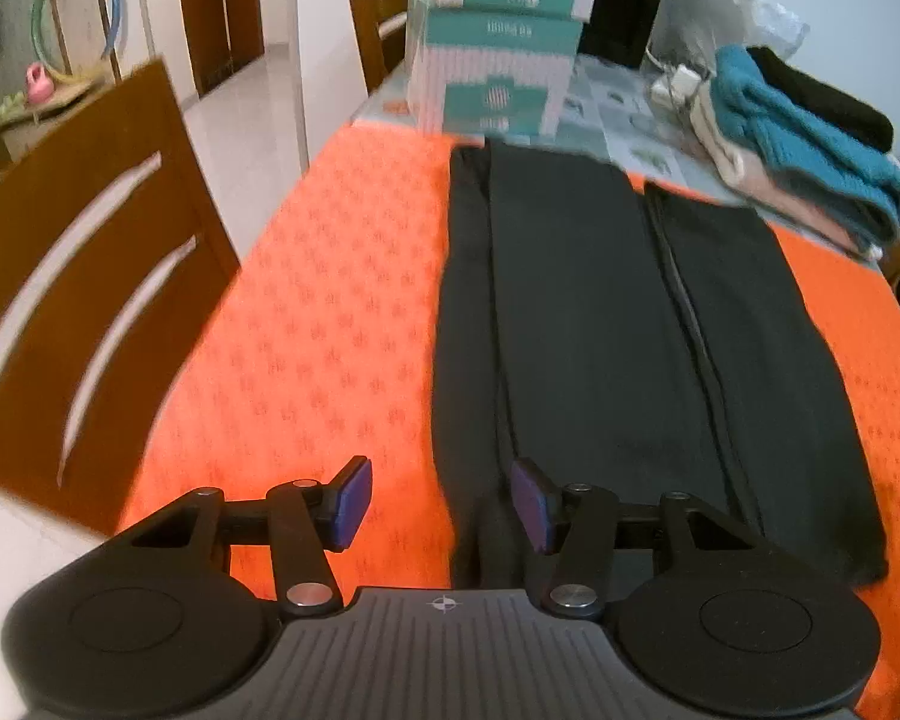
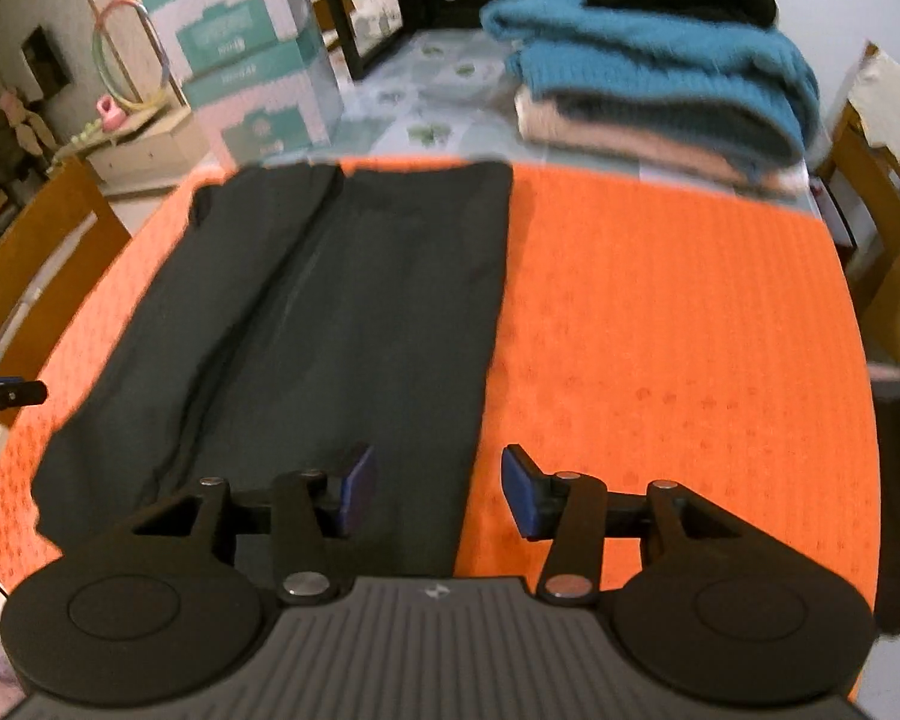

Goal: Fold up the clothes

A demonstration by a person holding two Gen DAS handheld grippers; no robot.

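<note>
A dark grey garment (image 1: 594, 324) lies flat and long on the orange cloth (image 1: 330, 312), running away from me. My left gripper (image 1: 441, 504) is open and empty, its jaws astride the garment's near left edge. In the right wrist view the same garment (image 2: 306, 324) lies on the left half of the orange cloth (image 2: 660, 330). My right gripper (image 2: 438, 489) is open and empty, its jaws astride the garment's near right edge. The left gripper's tip (image 2: 6, 393) shows at that view's left edge.
A pile of folded clothes (image 1: 810, 144) with a teal sweater (image 2: 660, 66) on top sits at the far right of the table. Stacked white-and-teal boxes (image 1: 498, 42) stand at the far end. A wooden chair (image 1: 84, 300) stands to the left, another (image 2: 888, 192) to the right.
</note>
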